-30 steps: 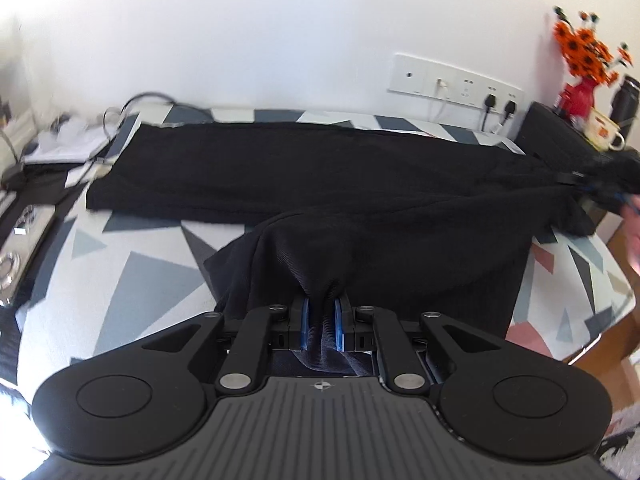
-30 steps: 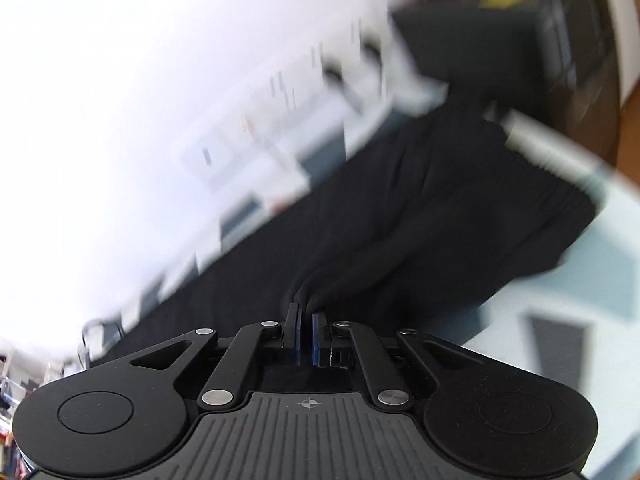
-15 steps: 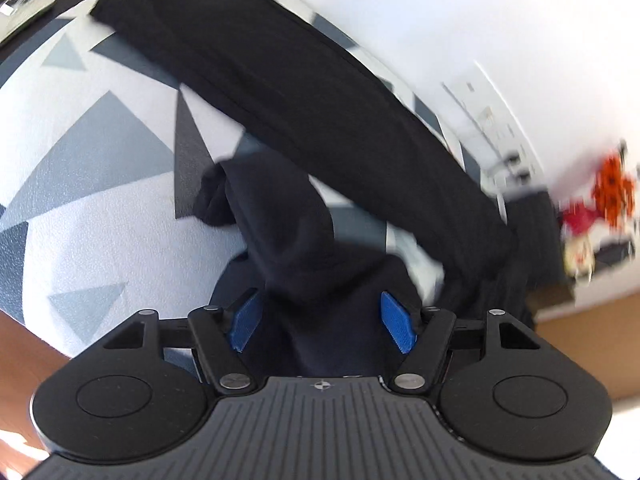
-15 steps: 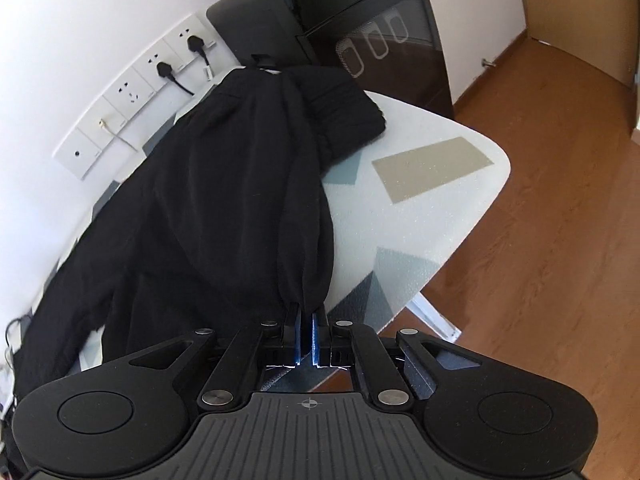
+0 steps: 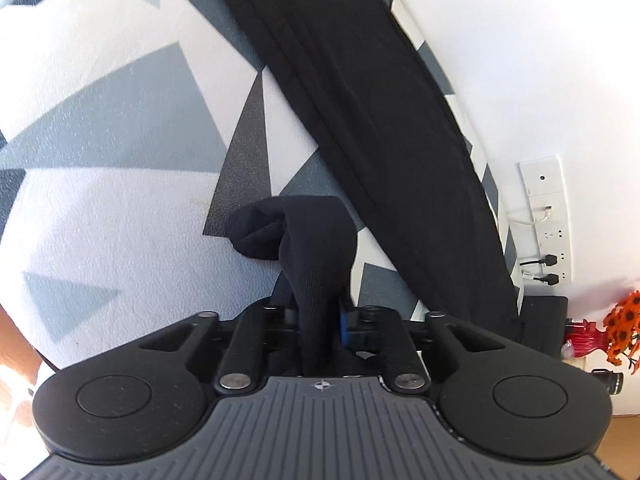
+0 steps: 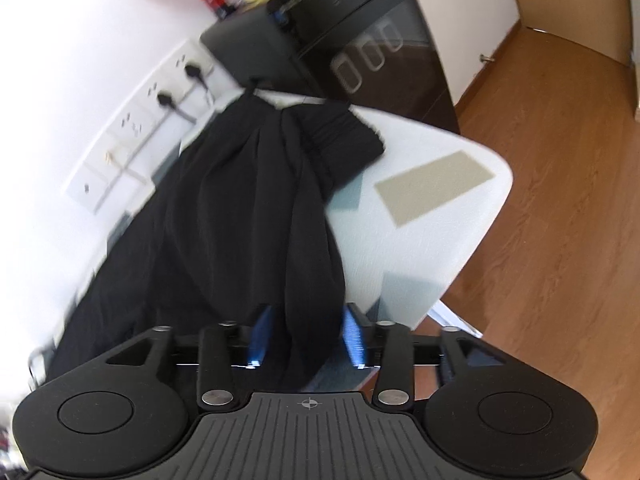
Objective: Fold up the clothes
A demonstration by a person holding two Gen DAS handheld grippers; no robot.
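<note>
— How many clothes are there?
— One, black trousers (image 5: pixel 360 92), lying long across the table (image 5: pixel 100 184) from 12 o'clock down to 4 o'clock beside the wall.
— And grippers?
— Two. The left gripper (image 5: pixel 320 316) is squeezed on a bunched end of the cloth (image 5: pixel 316 240), near 6 o'clock. The right gripper (image 6: pixel 306 336) has its two blue pads (image 6: pixel 354 338) spread apart, with cloth lying loose between them.
— Is that different from before?
— Yes — half a second ago the left one was wide open and the right one was pinched tight. They swapped.
— Anything else?
— One black cabinet (image 6: pixel 360 32) at 12 o'clock.
</note>
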